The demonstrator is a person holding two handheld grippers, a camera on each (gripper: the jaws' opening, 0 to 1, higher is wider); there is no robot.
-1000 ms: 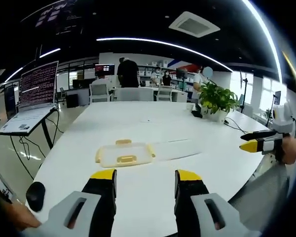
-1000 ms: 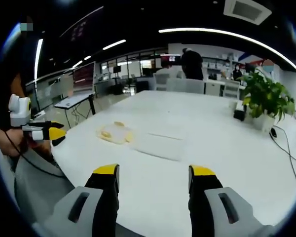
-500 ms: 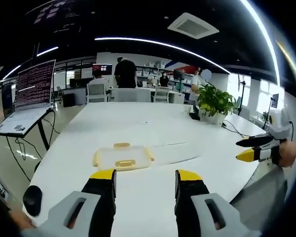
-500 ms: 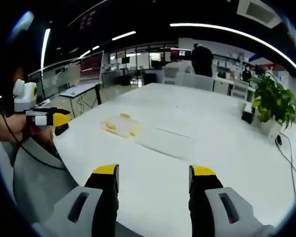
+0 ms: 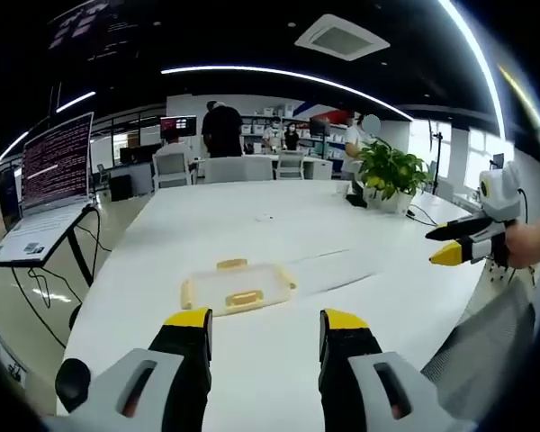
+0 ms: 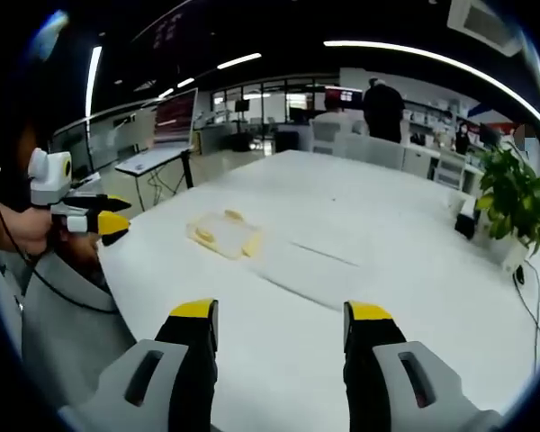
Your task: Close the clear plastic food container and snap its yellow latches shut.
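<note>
Both tools are held above the near edge of the white table (image 5: 252, 207) with nothing between their jaws: the left gripper (image 5: 263, 335) and the right gripper (image 6: 282, 326) each stand with jaws spread apart. The clear container (image 5: 237, 286) lies on the table just ahead of the left gripper; from the right gripper it lies ahead and to the left, well apart. Its clear lid (image 6: 299, 267) lies flat on the table beside it, not yet fitted. Risks, as judged: the clear lid is hard to see against the white surface, so a jaw may miss its edge or slide it away; pressing a yellow latch (image 5: 244, 297) with the lid misaligned may tip the light container. Compared with a second ago, the container appears slightly closer to the left gripper, and the right gripper is raised higher in the left gripper view.
</note>
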